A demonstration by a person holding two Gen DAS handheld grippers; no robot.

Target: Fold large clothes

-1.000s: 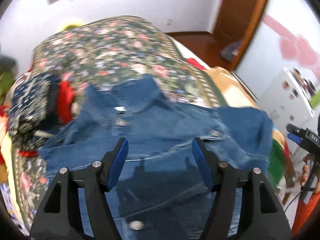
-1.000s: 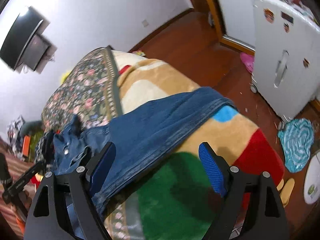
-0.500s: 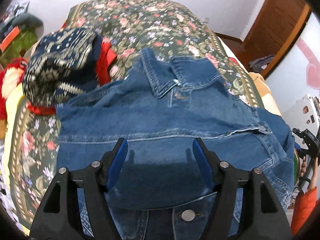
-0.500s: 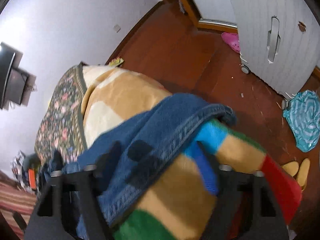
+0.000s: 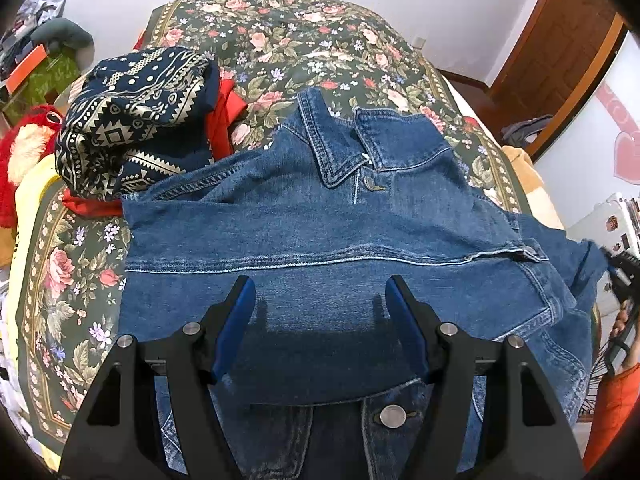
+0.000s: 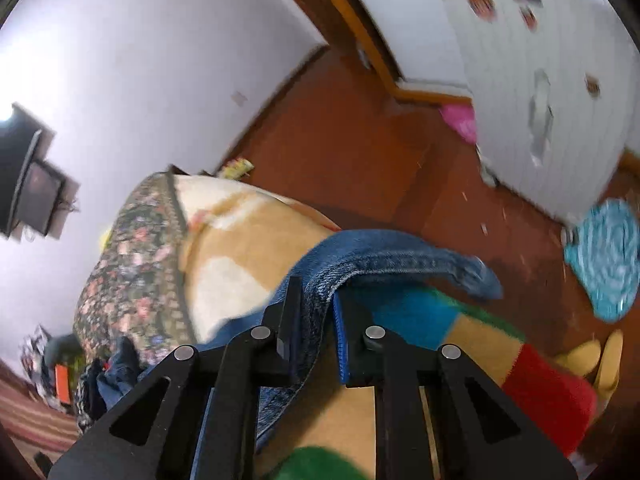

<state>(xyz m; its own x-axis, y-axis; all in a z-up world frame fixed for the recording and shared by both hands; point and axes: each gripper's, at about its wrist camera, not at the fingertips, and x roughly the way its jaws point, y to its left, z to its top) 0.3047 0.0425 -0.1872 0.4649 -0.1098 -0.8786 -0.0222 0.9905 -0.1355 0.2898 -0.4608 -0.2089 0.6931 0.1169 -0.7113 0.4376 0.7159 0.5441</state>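
Your left gripper (image 5: 320, 312) hangs with jaws spread above the denim jacket (image 5: 320, 232) on the bed (image 5: 280, 44). Your right gripper (image 6: 316, 320) pinches its sleeve (image 6: 400, 256) at the bed's right edge.

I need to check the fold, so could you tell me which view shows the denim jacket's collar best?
The left wrist view: the collar lies sharp and unobstructed above the open left gripper. The right wrist view shows only a blurred sleeve of the denim jacket clamped in the right gripper; no collar.

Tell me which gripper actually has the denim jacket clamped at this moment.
The right gripper: its fingers are closed on a fold of the denim jacket sleeve. The left gripper hangs open above the jacket's body, holding nothing.
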